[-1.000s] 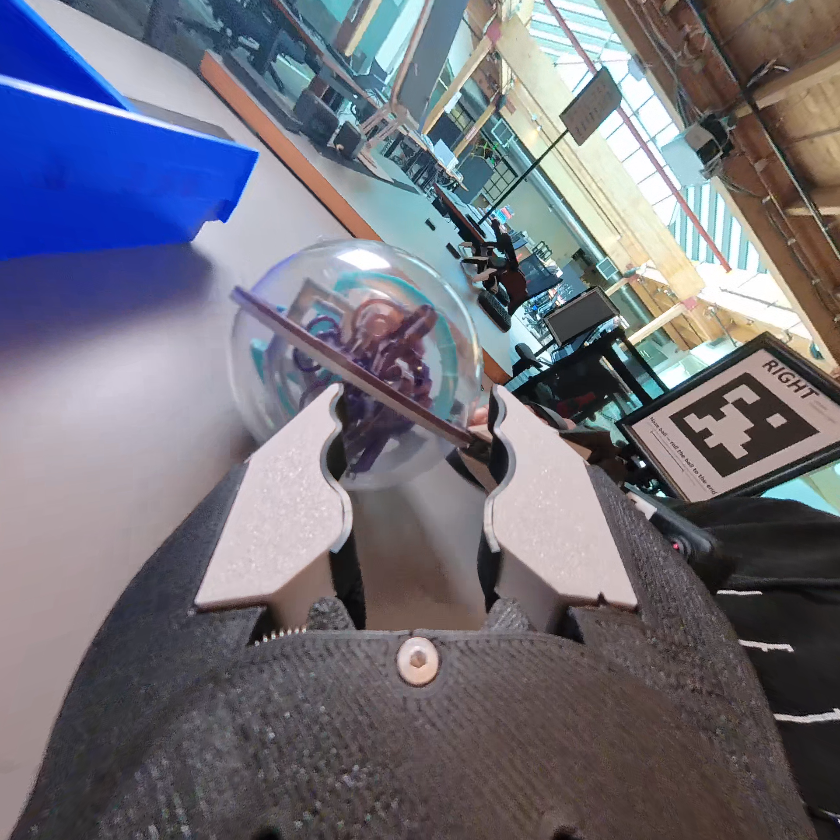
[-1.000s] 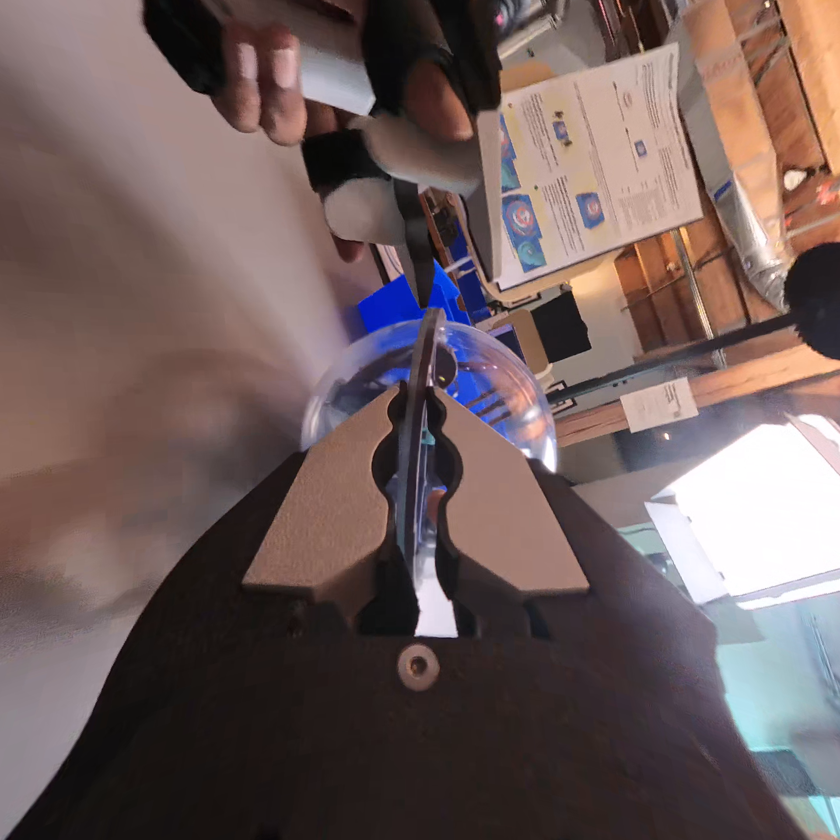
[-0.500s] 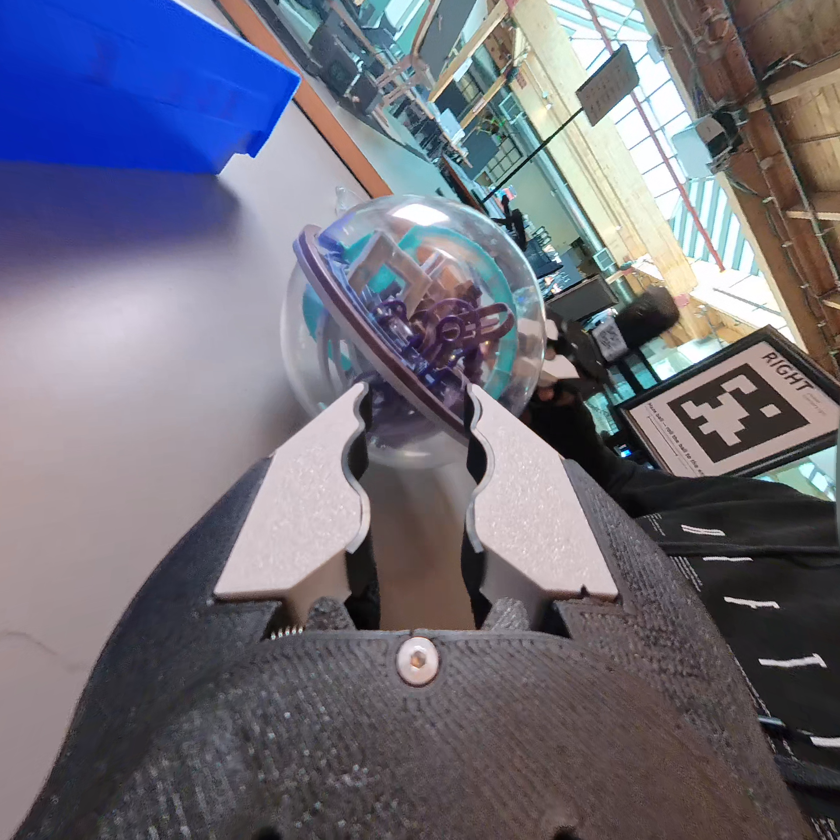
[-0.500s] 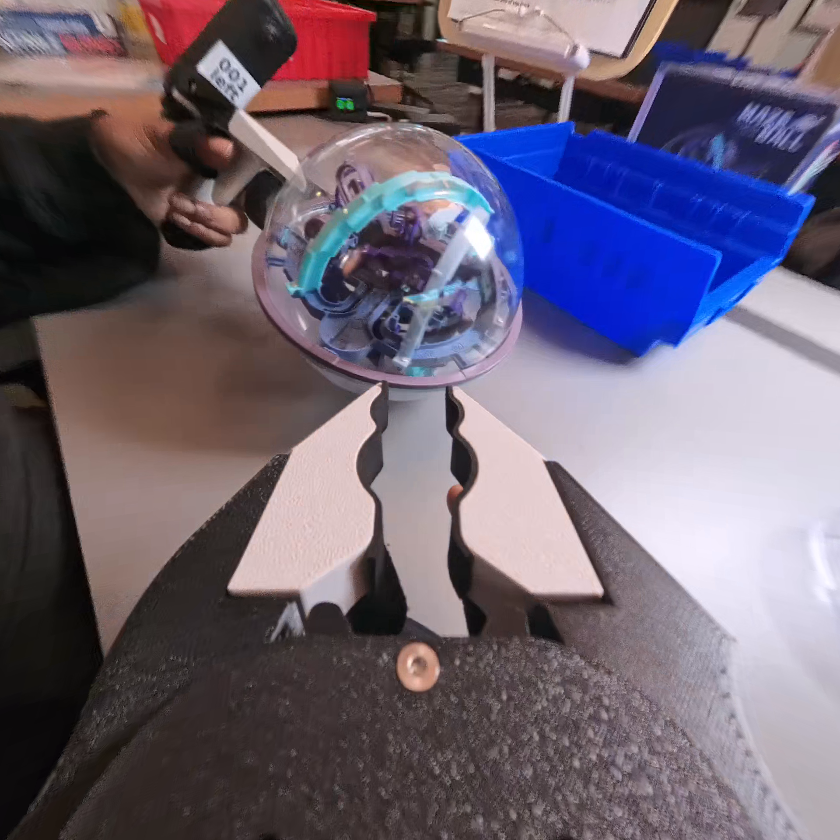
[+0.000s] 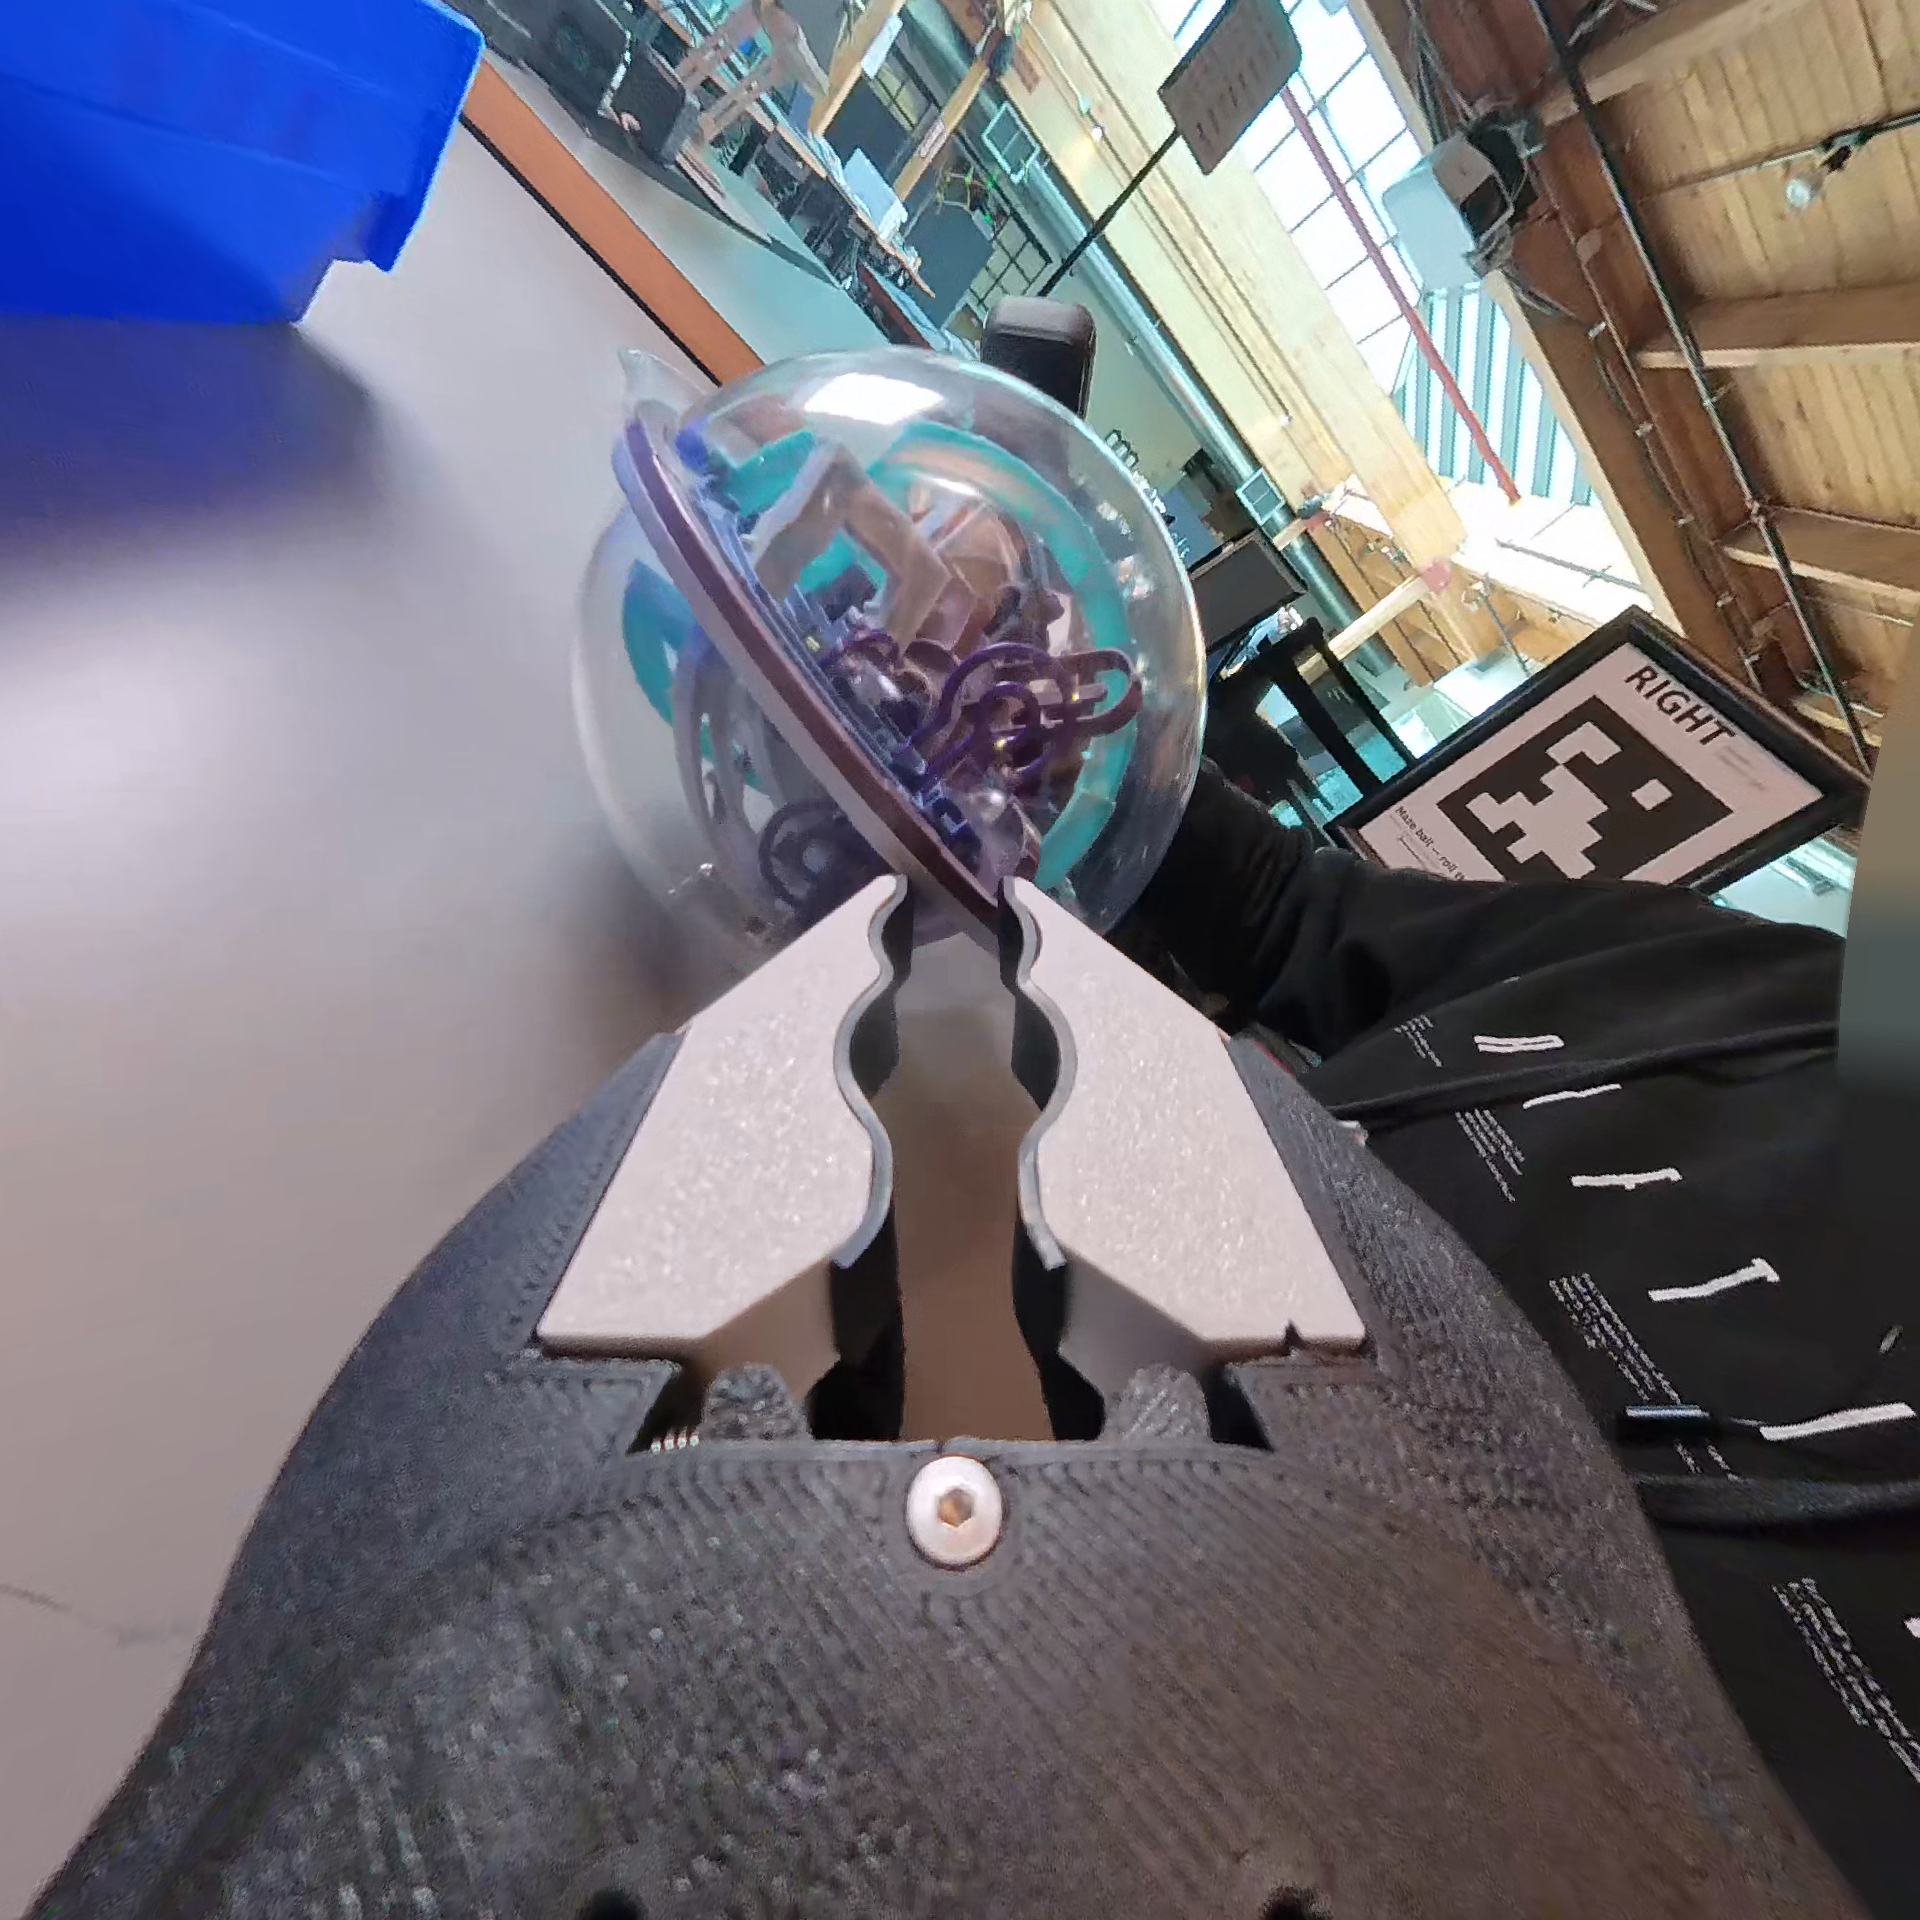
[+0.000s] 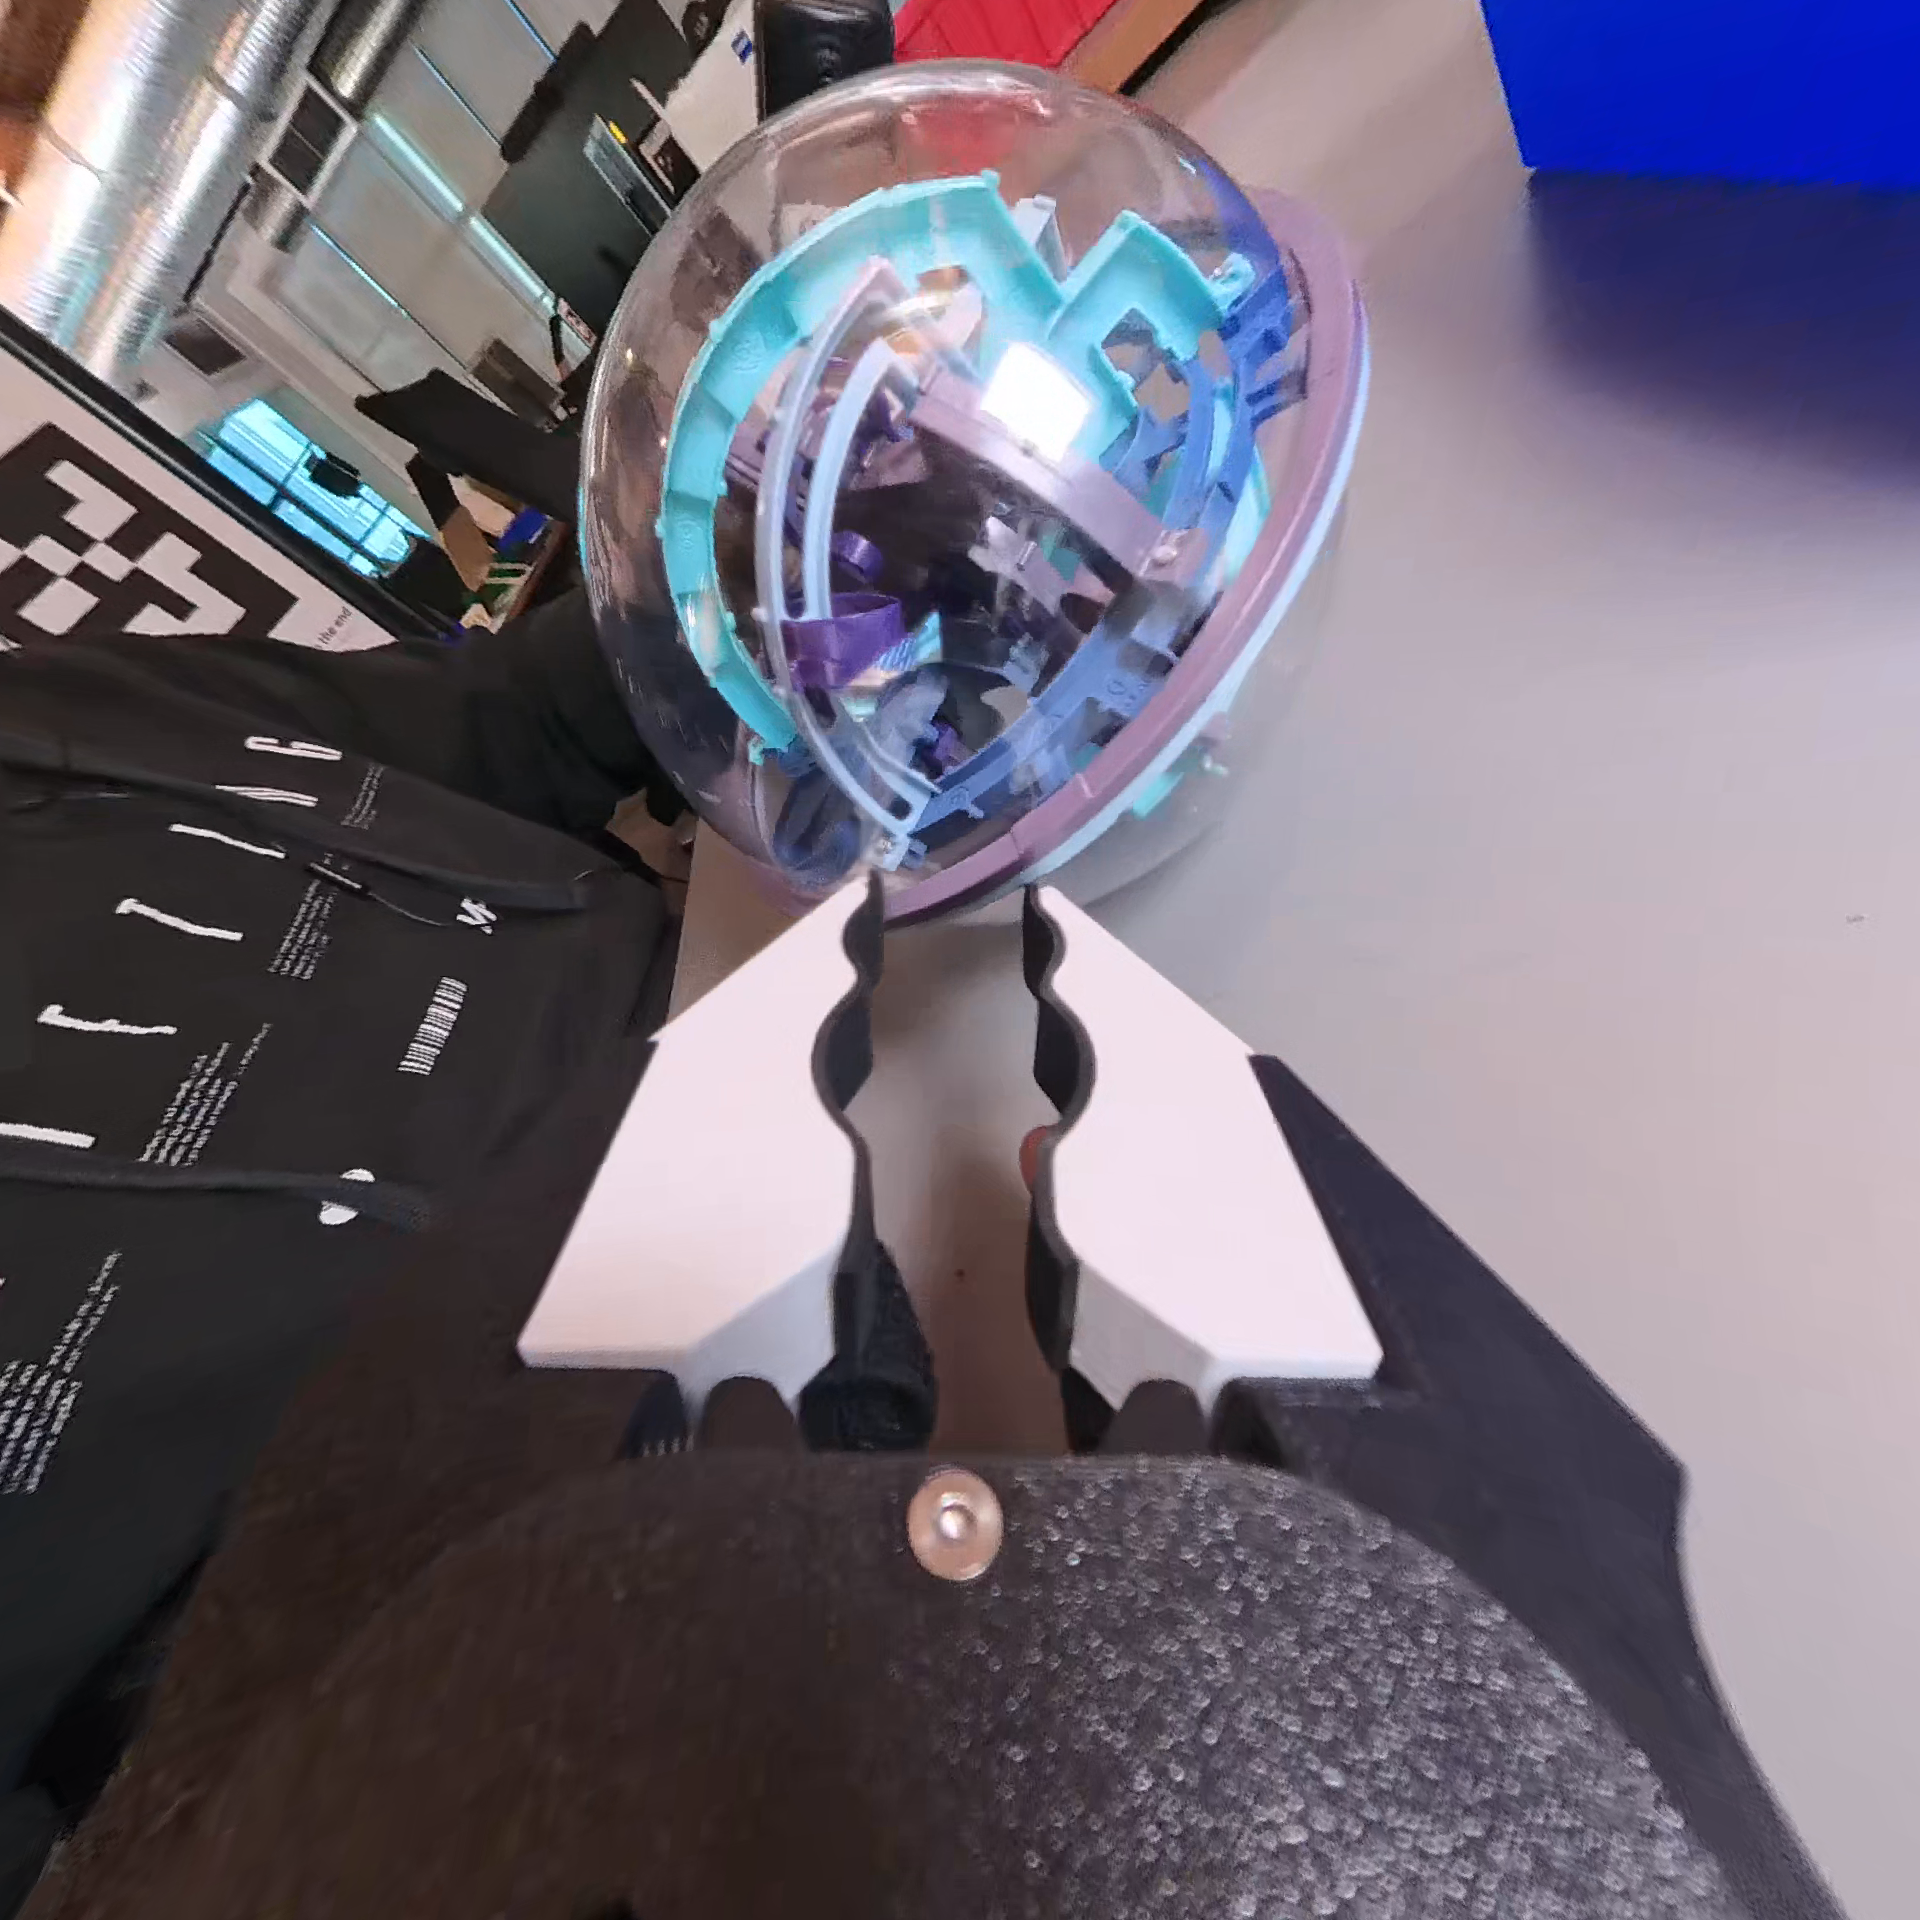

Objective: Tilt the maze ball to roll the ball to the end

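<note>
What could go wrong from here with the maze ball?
1. Both grippers touch the maze ball only at its thin purple rim: the left gripper and right gripper have only their fingertips there, so it may slip out.
2. The clear shell is round and smooth; it could roll across the table.

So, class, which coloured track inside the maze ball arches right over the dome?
The teal track, just under the clear dome; blue track hugs the rim, purple track sits mid-ball.

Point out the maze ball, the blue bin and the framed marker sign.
maze ball (image 6: 966,488): right wrist view, on the clear upper dome.
blue bin (image 5: 187,156): left wrist view, on its outer wall.
framed marker sign (image 5: 1600,790): left wrist view, on the black-and-white pattern.
</note>
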### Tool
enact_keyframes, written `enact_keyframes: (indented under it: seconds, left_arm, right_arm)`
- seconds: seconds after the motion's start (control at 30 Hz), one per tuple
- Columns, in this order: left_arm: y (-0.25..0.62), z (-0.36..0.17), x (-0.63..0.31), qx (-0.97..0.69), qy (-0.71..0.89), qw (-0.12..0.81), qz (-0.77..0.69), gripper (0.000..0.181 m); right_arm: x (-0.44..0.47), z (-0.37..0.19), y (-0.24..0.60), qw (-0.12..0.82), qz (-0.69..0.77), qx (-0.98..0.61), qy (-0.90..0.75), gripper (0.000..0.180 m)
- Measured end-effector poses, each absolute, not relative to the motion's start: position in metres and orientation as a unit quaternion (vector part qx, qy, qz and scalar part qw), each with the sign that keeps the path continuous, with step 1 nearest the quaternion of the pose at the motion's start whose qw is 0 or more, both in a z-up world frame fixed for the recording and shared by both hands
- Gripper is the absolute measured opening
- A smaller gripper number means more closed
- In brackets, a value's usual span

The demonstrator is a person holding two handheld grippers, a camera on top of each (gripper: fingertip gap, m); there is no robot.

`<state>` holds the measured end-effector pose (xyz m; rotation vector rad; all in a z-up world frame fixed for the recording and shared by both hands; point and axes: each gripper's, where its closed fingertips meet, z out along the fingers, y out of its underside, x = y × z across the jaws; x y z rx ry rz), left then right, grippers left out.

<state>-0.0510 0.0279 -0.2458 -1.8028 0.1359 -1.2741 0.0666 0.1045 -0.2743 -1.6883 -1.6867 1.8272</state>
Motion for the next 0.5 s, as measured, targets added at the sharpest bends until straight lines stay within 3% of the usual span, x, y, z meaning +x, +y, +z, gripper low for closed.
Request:
enact_keyframes:
  seconds: [0.17,0.23,0.3,0.5]
  left_arm:
    - [0.009,-0.255,-0.041,-0.744,0.089,0.396,-0.531,0.013]
    - [-0.004,-0.261,-0.036,-0.753,0.111,0.358,-0.541,0.020]
    - [-0.004,-0.256,-0.047,-0.748,0.107,0.374,-0.537,0.033]
    - [0.013,-0.237,-0.069,-0.732,0.110,0.424,-0.522,0.037]
  right_arm:
    - [0.068,-0.272,0.103,0.059,0.606,-0.542,-0.579,0.014]
    - [0.069,-0.271,0.102,0.053,0.595,-0.527,-0.604,0.012]
    - [0.070,-0.269,0.100,0.043,0.582,-0.508,-0.633,0.010]
    - [0.049,-0.246,0.097,0.020,0.557,-0.473,-0.683,0.006]
